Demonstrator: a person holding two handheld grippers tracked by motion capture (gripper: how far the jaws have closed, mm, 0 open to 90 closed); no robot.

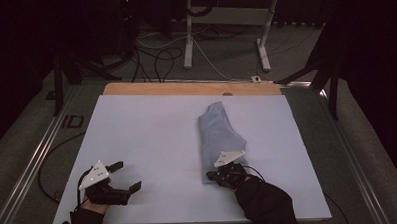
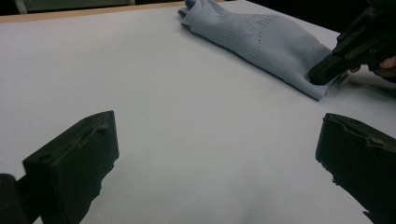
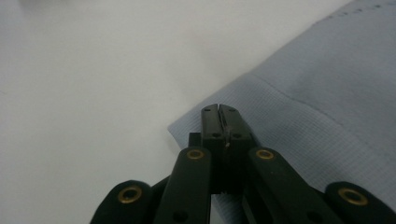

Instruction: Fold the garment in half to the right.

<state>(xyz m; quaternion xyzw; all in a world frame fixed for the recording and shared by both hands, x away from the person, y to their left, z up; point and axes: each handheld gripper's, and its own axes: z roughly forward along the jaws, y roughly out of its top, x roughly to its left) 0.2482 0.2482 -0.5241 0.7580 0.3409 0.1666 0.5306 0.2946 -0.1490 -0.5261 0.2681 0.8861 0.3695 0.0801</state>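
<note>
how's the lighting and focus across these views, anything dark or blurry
High view: white board lit, room around it very dark. Left gripper view: near jaws soft, folded blue garment fairly sharp. Right gripper view: right gripper crisp with jaws together over the cloth's corner, far table washed out.

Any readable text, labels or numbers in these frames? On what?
None readable.
Folded pale blue fabric garment: rows of small perforations, no lettering.
Grey three-cornered plates on the left gripper and right gripper: blank.
White table mat: plain.
</note>
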